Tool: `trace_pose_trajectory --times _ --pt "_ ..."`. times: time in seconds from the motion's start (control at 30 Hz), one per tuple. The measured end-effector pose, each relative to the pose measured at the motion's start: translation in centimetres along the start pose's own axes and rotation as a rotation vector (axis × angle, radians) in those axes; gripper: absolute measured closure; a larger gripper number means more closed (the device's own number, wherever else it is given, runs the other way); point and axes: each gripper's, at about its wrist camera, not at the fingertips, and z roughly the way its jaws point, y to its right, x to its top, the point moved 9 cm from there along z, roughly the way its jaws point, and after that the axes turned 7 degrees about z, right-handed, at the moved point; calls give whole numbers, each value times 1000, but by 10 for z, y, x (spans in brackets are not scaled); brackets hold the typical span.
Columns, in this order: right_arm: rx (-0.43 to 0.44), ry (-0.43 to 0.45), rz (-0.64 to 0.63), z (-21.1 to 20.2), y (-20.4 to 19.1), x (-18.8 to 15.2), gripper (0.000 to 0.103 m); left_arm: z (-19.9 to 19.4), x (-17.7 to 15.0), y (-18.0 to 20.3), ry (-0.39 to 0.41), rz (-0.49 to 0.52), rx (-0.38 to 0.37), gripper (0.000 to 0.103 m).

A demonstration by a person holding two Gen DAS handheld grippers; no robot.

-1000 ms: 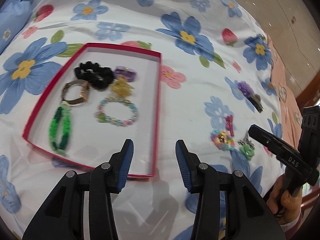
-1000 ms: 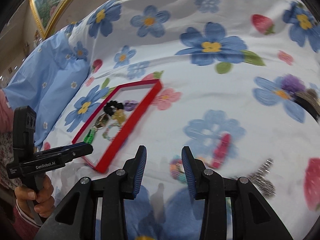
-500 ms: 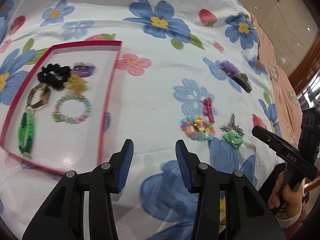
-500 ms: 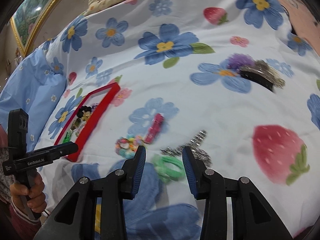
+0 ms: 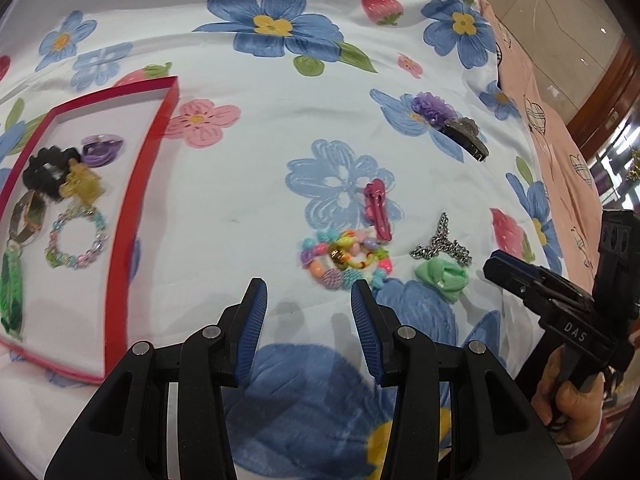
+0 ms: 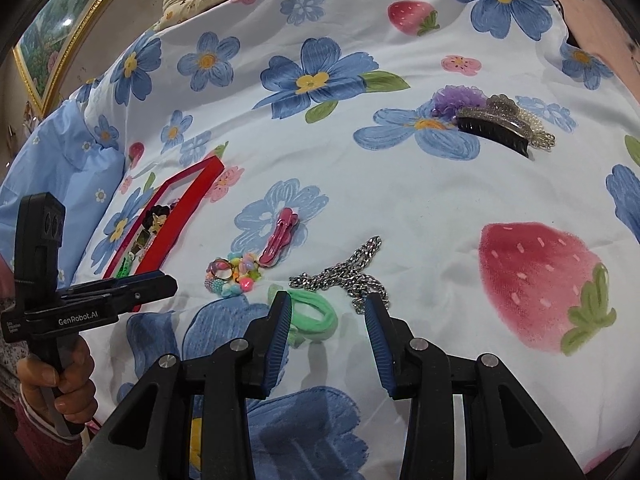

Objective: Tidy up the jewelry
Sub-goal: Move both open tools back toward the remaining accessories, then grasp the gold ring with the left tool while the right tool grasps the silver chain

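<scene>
Both claws hang released and empty over the flowered bedspread [image 6: 420,200], jewelry loose beneath them.

Right claw [image 6: 327,312] gapes just above the green hair tie [image 6: 316,314], whose loop touches the silver chain [image 6: 352,272]; left claw [image 5: 306,300] is spread wide near the multicolored bead bracelet [image 5: 346,262], with the pink hair clip [image 5: 378,208] just beyond it. Farther off lie a purple scrunchie [image 6: 456,100] and a black claw clip [image 6: 496,128], touching. At the left, the red tray [image 5: 136,216] holds a black scrunchie [image 5: 46,168], a yellow clip [image 5: 82,186], a pastel bead bracelet [image 5: 76,236], a watch [image 5: 28,216] and a green band [image 5: 11,292].
</scene>
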Motion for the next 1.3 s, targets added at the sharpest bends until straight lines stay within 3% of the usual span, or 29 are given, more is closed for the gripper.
trace_pose_trajectory --times 0.4,0.47,0.63,0.73,0.83,0.87,0.9,0.97,1.03,1.3 --pt "-60 -30 -35 20 10 6 63 34 19 16 -37 54 -22 62" --pt "-74 -46 -42 27 12 5 63 39 19 18 -42 66 -23 66" --pt "-95 -72 -65 41 12 3 63 48 18 18 -53 90 -15 92" --pt "-115 -73 -94 47 9 4 63 48 18 16 -49 92 -21 97" --pt "-152 -68 -136 53 7 5 69 45 18 16 -39 108 -16 98" --pt "-173 -64 -152 54 7 4 81 44 18 16 -34 111 -14 98" --pt "-181 -59 -157 54 8 4 85 41 19 16 -27 111 -17 98" --pt "-165 -54 -141 52 8 6 86 36 21 16 -9 108 -25 98" --pt "-155 -40 -135 49 9 9 95 30 24 16 9 100 -38 98" --pt "-85 20 -88 27 -2 25 96 1 31 8 74 71 -54 98"
